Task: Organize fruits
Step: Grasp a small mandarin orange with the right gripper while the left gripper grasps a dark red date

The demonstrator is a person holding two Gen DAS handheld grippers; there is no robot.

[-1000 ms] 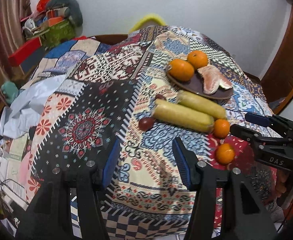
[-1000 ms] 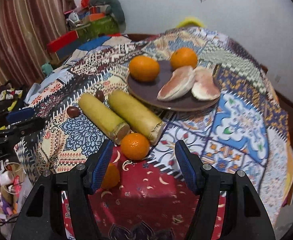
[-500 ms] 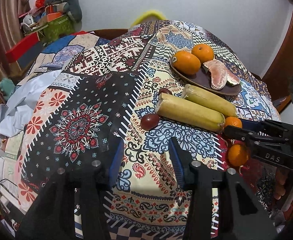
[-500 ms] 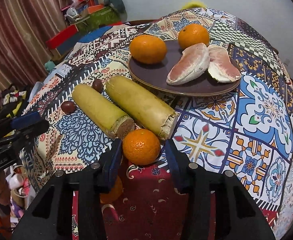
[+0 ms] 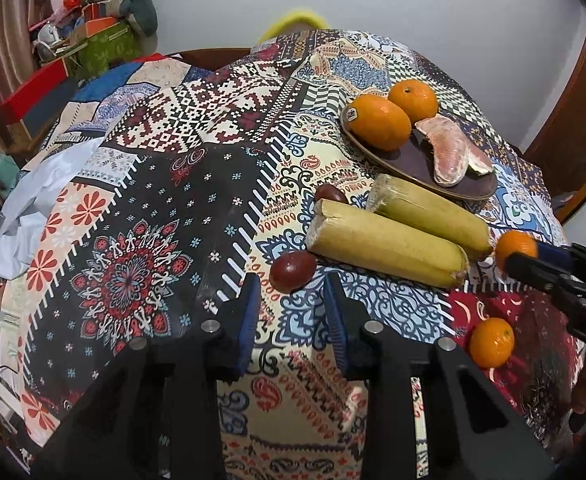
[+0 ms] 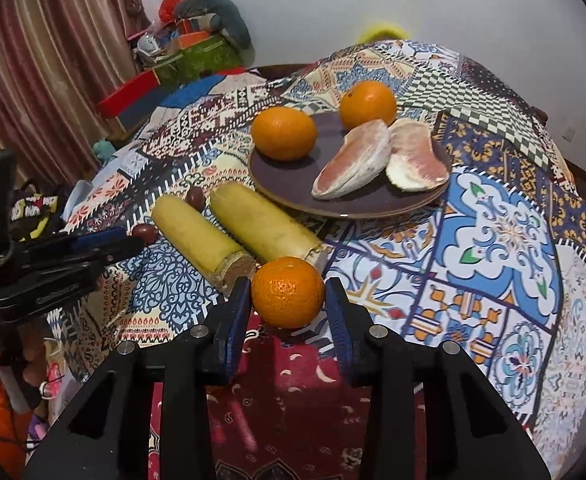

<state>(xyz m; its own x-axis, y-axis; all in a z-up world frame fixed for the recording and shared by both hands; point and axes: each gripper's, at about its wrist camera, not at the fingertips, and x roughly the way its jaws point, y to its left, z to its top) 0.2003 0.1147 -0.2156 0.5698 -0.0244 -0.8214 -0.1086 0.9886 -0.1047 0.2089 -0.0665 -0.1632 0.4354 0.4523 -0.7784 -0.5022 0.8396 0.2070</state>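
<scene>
Right gripper (image 6: pixel 287 300) clamps mandarin (image 6: pixel 287 292); left gripper (image 5: pixel 291 304) narrow, empty; second mandarin (image 5: pixel 491 342) partly hidden.

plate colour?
Dark brown plate, lighter rim; the right wrist view shows it best.

Black claw (image 6: pixel 287 312), blue pads (image 6: pixel 235 320)

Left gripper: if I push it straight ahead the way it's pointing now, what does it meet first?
Most likely the small dark red fruit, which lies on the cloth just beyond the open left gripper, roughly centred between the fingers. The cut end of the near yellow stalk sits just behind it. Depth is hard to judge here.
</scene>
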